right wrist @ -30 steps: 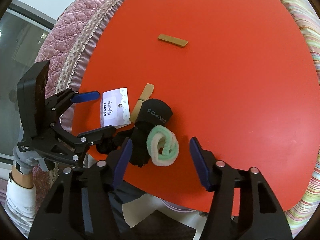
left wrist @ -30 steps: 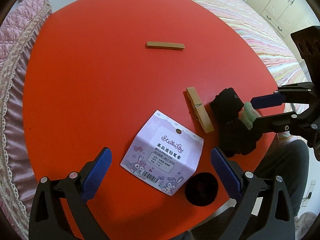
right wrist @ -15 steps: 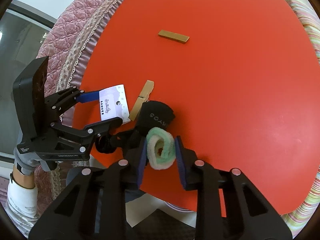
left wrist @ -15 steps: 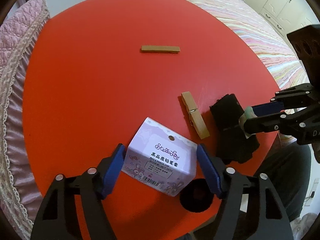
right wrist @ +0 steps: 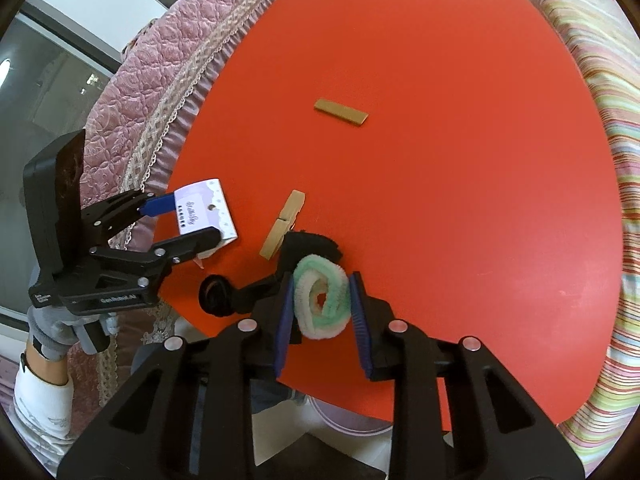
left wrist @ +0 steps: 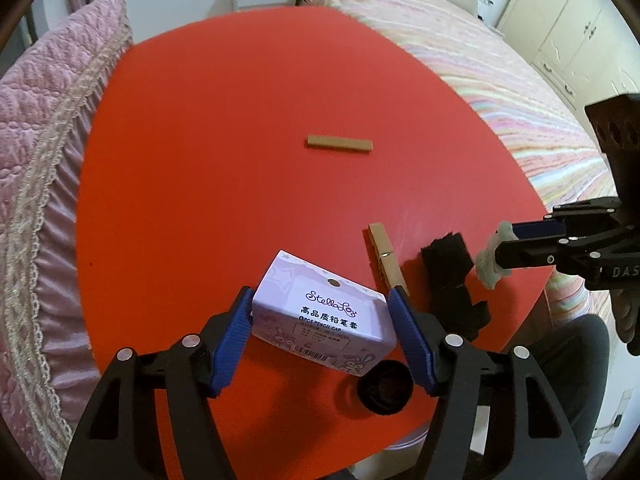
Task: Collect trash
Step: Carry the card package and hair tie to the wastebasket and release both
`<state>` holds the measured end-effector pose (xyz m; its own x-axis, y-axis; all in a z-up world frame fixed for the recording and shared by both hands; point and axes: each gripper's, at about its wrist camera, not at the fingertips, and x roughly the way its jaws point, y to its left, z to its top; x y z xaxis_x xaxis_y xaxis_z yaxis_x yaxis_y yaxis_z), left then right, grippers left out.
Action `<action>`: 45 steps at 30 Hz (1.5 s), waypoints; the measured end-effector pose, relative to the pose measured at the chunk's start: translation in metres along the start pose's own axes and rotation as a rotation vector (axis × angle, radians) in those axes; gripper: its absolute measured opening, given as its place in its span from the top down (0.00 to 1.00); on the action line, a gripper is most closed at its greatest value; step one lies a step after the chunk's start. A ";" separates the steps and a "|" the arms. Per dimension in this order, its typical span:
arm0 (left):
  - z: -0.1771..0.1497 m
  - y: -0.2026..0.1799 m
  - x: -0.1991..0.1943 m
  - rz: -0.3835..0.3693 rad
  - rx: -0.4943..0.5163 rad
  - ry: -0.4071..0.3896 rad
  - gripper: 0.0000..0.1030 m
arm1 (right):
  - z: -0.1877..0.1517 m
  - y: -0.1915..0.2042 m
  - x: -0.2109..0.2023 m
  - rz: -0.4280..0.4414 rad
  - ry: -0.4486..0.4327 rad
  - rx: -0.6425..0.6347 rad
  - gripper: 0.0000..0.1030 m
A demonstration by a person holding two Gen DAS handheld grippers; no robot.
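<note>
Striped bed point(left wrist: 500, 92) — cream cabinets point(left wrist: 572, 28) (behind).

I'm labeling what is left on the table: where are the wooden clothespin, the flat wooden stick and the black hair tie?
wooden clothespin point(left wrist: 387, 259): left wrist view, on its middle by the metal spring.
flat wooden stick point(left wrist: 339, 143): left wrist view, mid-length.
black hair tie point(left wrist: 385, 387): left wrist view, on its ring.

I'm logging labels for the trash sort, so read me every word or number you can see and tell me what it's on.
"StellaLou": purple card, held in the left gripper.
"高品质铅笔套": same card, below the brand.
"PCS PENCIL CAP": same card; the number before it is hard to read.
Smaller print and barcode digits on the card: too small to read.
"DAS", cut off at the frame edge: right gripper body.
Body lettering on the left gripper: too blurred.
</note>
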<state>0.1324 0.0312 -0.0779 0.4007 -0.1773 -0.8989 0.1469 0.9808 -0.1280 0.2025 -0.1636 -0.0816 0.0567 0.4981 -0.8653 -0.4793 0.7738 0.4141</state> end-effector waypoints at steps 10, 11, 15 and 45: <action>-0.005 -0.025 -0.025 0.039 -0.036 -0.081 0.36 | -0.016 0.018 -0.029 -0.068 -0.080 -0.092 0.74; -0.007 -0.027 -0.029 0.039 -0.039 -0.090 0.36 | -0.019 0.022 -0.033 -0.075 -0.091 -0.106 0.74; -0.018 -0.040 -0.049 0.039 -0.043 -0.139 0.36 | -0.031 0.033 -0.046 -0.105 -0.122 -0.154 0.74; -0.121 -0.133 -0.103 -0.014 0.051 -0.234 0.36 | -0.177 0.074 -0.088 -0.126 -0.200 -0.305 0.74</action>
<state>-0.0383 -0.0707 -0.0190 0.5964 -0.2104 -0.7746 0.1968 0.9739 -0.1130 0.0069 -0.2192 -0.0243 0.2872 0.4964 -0.8192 -0.6943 0.6971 0.1790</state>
